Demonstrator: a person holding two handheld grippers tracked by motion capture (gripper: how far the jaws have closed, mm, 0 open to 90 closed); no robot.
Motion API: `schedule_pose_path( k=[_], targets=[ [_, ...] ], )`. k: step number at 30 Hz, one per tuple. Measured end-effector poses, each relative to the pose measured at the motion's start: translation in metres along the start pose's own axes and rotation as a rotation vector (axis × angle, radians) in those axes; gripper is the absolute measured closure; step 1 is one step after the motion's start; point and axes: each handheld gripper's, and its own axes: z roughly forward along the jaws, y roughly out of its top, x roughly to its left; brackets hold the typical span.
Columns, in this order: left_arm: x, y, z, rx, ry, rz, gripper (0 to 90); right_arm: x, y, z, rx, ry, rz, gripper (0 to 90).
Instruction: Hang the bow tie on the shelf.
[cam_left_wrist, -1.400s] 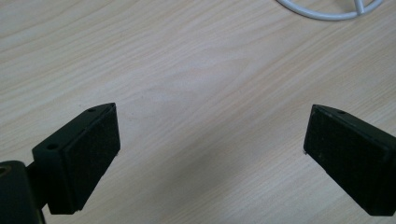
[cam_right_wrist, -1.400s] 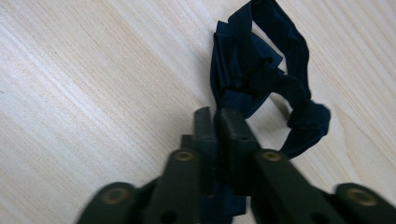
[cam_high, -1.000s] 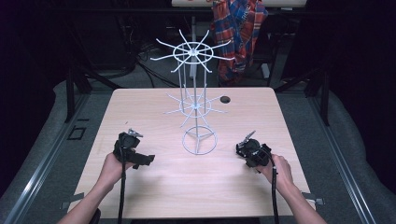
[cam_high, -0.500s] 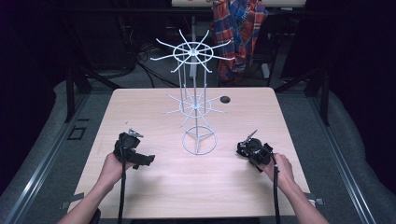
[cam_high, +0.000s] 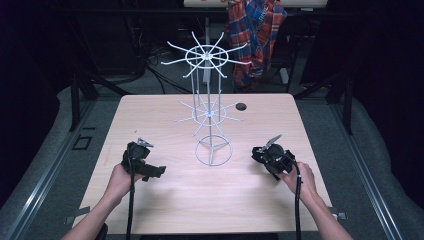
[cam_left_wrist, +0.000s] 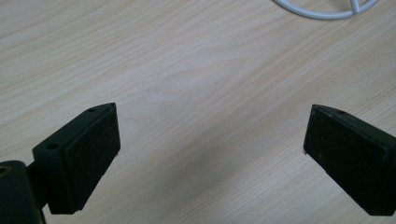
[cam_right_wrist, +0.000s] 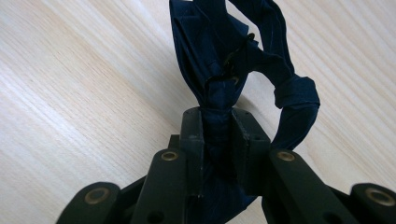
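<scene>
A white wire rack (cam_high: 207, 112) with spoke arms on two levels stands mid-table on a ring base (cam_high: 214, 151). My left gripper (cam_high: 152, 172) rests on the table to the left of the base; in the left gripper view it (cam_left_wrist: 210, 140) is open over bare wood, and an arc of the ring base (cam_left_wrist: 322, 11) crosses the top edge. My right gripper (cam_high: 260, 152) lies to the right of the base. In the right gripper view it (cam_right_wrist: 218, 126) is shut on a dark blue fabric piece (cam_right_wrist: 219, 51), which stands up bunched, with a looped strap (cam_right_wrist: 294, 107) hanging at its side.
The light wooden table (cam_high: 165, 200) has a small round black spot (cam_high: 241, 106) behind the rack. A plaid garment (cam_high: 255, 35) hangs beyond the far edge. Dark floor and metal rails surround the table.
The right hand has shifted very slightly with its gripper still shut on the fabric. The left gripper has stayed put.
</scene>
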Motion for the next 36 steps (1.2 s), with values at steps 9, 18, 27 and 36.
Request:
schedule_pose_path(
  k=[9,18,27,36],
  targets=[
    [-0.002,0.003,0.002,-0.001,-0.004,0.01,3.9,0.004,-0.001,-0.013,-0.038,0.002,-0.002,75.5],
    [-0.001,0.003,0.001,-0.004,-0.003,0.009,3.9,0.007,0.0,-0.028,-0.091,0.004,0.004,75.5],
    [0.001,-0.001,-0.001,-0.001,-0.004,0.006,3.9,0.011,0.006,-0.035,-0.111,0.002,-0.02,75.5],
    [0.004,-0.004,-0.007,-0.024,0.012,-0.017,4.1,0.013,0.02,-0.053,-0.185,0.0,-0.031,75.5]
  ],
)
